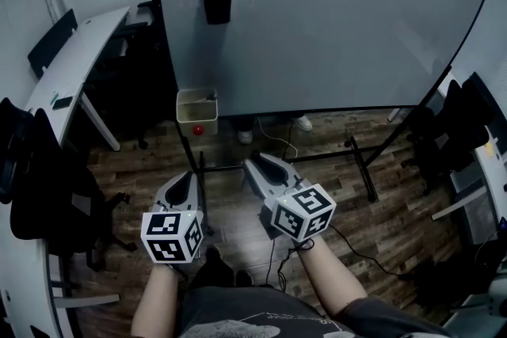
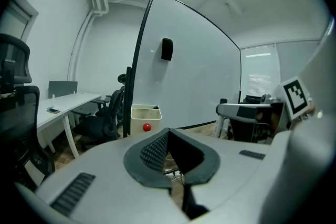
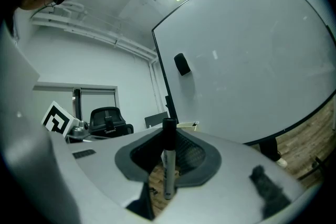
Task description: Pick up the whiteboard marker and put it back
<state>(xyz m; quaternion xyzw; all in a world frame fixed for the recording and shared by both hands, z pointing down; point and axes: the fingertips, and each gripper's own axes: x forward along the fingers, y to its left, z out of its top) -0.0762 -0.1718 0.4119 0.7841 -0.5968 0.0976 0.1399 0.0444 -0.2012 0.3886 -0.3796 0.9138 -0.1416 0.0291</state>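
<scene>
We see the whiteboard marker [image 3: 168, 165] upright, clamped in the right gripper [image 1: 257, 164]; the left gripper [image 2: 168, 132] has its jaws together, nothing between. The whiteboard [image 1: 333, 20] stands at 12 o'clock on the wood floor [image 1: 396, 225], a bin [image 1: 196, 96] at 11 and a desk [image 1: 75, 63] at 10.

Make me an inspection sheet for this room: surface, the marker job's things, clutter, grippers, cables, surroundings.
Surface: wood floor; the whiteboard stands on it.
Job's things: marker upright in the right gripper; no writing seen on the whiteboard; black block stuck on it.
Clutter: box at the whiteboard's left edge, red round thing on its front.
Grippers: left gripper shut, empty; right gripper shut on the marker.
Cables: black cable on the floor at right; white cable under the whiteboard.
Surroundings: desk and chair at left.
</scene>
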